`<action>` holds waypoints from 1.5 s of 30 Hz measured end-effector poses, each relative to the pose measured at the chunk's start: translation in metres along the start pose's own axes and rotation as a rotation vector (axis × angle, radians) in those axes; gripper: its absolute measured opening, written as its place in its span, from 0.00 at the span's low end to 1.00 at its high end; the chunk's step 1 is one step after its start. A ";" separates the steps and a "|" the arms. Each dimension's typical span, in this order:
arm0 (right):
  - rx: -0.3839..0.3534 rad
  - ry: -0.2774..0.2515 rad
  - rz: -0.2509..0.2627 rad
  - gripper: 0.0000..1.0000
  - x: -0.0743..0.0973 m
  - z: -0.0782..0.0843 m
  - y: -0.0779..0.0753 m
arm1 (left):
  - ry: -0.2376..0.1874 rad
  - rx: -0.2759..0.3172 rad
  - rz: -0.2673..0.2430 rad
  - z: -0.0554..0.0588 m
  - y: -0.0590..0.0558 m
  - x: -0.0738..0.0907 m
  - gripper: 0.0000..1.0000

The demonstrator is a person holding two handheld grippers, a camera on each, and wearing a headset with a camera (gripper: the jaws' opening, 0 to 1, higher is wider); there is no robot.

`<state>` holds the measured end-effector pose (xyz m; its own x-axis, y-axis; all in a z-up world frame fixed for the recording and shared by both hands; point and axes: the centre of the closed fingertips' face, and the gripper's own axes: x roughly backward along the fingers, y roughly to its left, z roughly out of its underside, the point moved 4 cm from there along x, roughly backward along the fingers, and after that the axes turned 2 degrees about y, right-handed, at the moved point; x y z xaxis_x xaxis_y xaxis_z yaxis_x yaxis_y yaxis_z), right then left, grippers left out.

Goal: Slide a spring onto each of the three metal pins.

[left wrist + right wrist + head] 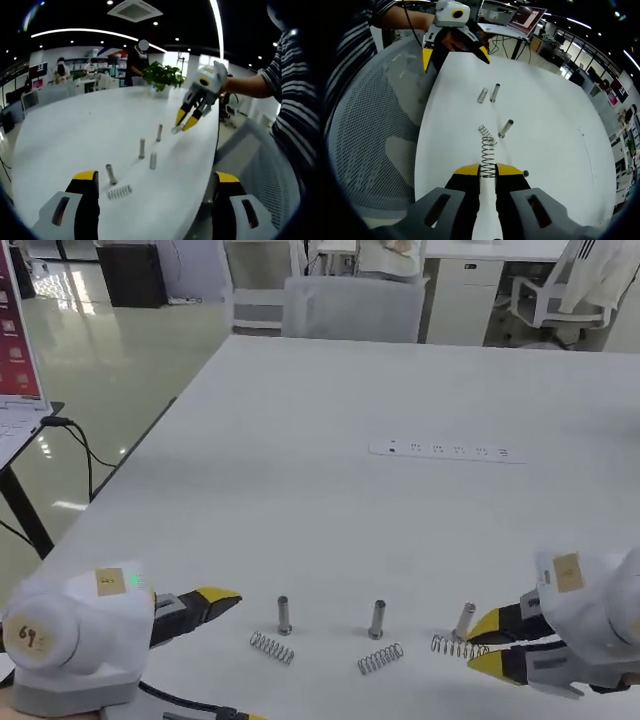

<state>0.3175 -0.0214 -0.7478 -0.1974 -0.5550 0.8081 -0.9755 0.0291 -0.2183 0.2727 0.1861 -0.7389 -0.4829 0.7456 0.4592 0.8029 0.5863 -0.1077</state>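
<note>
Three short metal pins stand upright in a row near the table's front edge: left pin, middle pin, right pin. A loose spring lies by the left pin and another spring lies by the middle pin. My right gripper is shut on one end of the third spring, which lies low beside the right pin and points toward the others. My left gripper hovers left of the row, open and empty, with the nearest pin and a spring just ahead.
A white power strip lies mid-table. A laptop stands on a stand off the table's left edge, with cables hanging. Office chairs stand at the far side, and a mesh chair sits close behind the front edge.
</note>
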 end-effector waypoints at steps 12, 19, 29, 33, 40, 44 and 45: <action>0.068 -0.031 -0.019 0.08 0.001 -0.027 0.014 | -0.047 -0.043 0.096 -0.026 -0.015 -0.032 0.80; 0.084 -0.040 -0.015 0.08 -0.001 -0.034 0.016 | -0.052 -0.056 0.146 -0.031 -0.023 -0.051 0.69; 0.097 -0.048 -0.015 0.08 -0.001 -0.038 0.018 | -0.071 -0.077 0.201 -0.038 -0.036 -0.069 0.46; 0.100 -0.050 -0.013 0.08 -0.001 -0.039 0.017 | -0.083 -0.079 0.221 -0.042 -0.039 -0.073 0.38; 0.103 -0.059 -0.017 0.08 -0.001 -0.041 0.019 | -0.087 -0.099 0.234 -0.046 -0.038 -0.077 0.27; 0.104 -0.063 -0.016 0.08 -0.001 -0.042 0.019 | -0.093 -0.099 0.242 -0.047 -0.039 -0.080 0.22; 0.103 -0.064 -0.017 0.08 -0.001 -0.043 0.020 | -0.090 -0.103 0.246 -0.047 -0.040 -0.080 0.21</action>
<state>0.2941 0.0152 -0.7292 -0.1714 -0.6070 0.7760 -0.9627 -0.0641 -0.2628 0.2958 0.0882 -0.7301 -0.2944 0.8896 0.3493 0.9291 0.3521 -0.1136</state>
